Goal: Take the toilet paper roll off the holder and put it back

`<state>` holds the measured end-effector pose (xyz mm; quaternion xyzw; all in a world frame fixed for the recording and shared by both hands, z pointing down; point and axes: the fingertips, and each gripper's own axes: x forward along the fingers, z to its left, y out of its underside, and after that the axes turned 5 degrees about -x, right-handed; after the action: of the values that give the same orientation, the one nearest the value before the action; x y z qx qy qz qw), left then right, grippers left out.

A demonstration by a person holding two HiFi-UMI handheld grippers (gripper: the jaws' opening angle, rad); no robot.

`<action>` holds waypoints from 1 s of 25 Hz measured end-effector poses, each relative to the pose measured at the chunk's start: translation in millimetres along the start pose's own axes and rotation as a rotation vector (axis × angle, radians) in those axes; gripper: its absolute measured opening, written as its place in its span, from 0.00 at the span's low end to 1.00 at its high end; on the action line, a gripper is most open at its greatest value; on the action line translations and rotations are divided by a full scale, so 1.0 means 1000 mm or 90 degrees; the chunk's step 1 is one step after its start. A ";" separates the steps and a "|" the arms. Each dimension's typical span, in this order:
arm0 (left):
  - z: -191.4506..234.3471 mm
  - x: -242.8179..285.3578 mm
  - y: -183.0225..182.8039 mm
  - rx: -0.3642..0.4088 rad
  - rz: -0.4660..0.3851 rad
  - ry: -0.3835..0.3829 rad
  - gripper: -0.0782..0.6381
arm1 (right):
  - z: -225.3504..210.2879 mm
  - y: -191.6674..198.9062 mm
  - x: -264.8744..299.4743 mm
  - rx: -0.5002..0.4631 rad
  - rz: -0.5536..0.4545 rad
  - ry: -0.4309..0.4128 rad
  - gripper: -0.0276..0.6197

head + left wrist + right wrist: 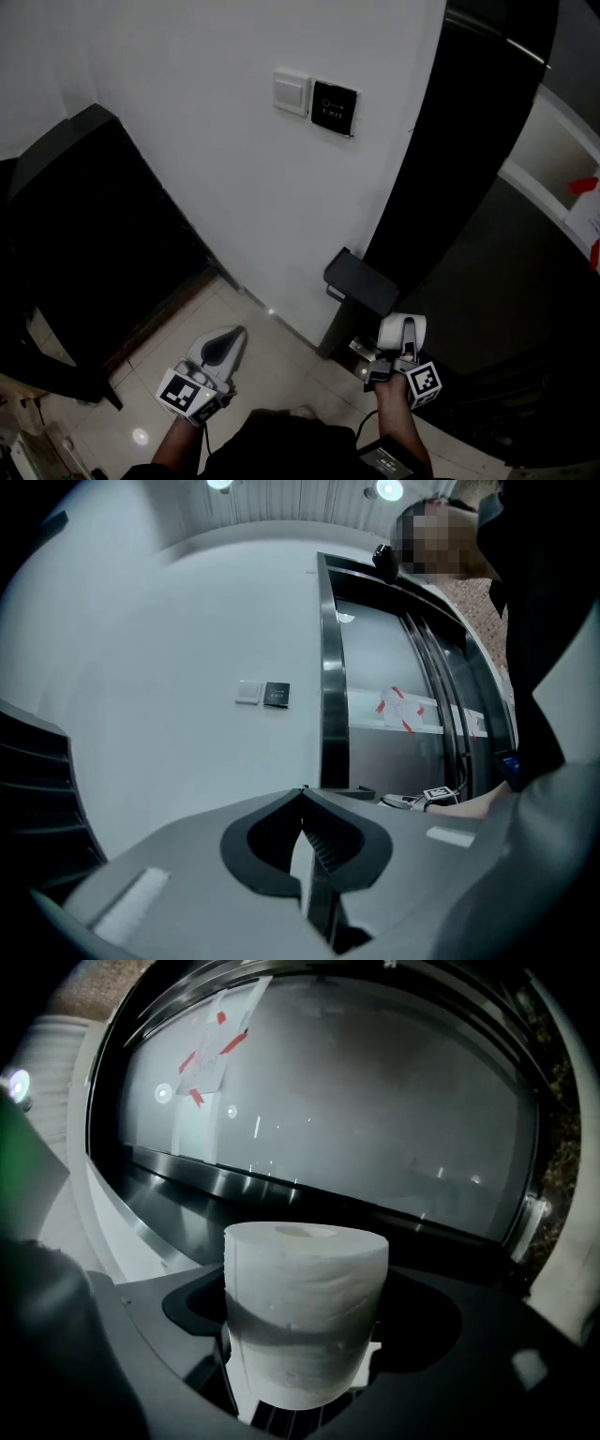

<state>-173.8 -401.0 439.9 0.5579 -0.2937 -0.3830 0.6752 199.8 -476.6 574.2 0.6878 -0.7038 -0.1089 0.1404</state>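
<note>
A white toilet paper roll (pixel 306 1312) stands on end between the jaws of my right gripper (pixel 306 1372), which is shut on it. In the head view the roll (pixel 402 331) and right gripper (pixel 401 349) hang just right of and below the black holder (pixel 359 279) on the wall's corner, clear of it. My left gripper (pixel 225 345) hovers low at the left above the floor. Its jaws meet tip to tip with nothing between them, and the left gripper (pixel 302 799) points at the white wall.
A white switch (pixel 292 93) and a black exit button (pixel 334 106) sit on the white wall. A dark glass door with a black frame (pixel 450 159) stands right of the holder. A black cabinet (pixel 84 234) fills the left. Pale floor tiles (pixel 281 361) lie below.
</note>
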 end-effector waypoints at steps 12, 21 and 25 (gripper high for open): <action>0.013 -0.006 0.006 0.000 0.012 -0.014 0.11 | 0.016 0.033 0.024 0.016 0.015 -0.038 0.76; 0.028 -0.015 0.007 0.005 0.020 -0.027 0.11 | 0.017 0.057 0.026 0.067 -0.023 -0.042 0.76; 0.030 -0.015 0.004 0.016 0.024 -0.022 0.11 | 0.022 0.073 0.034 0.062 -0.017 -0.047 0.76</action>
<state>-206.2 -404.0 450.2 0.5539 -0.3206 -0.3761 0.6700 123.3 -509.0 580.3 0.6986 -0.7038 -0.1018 0.0792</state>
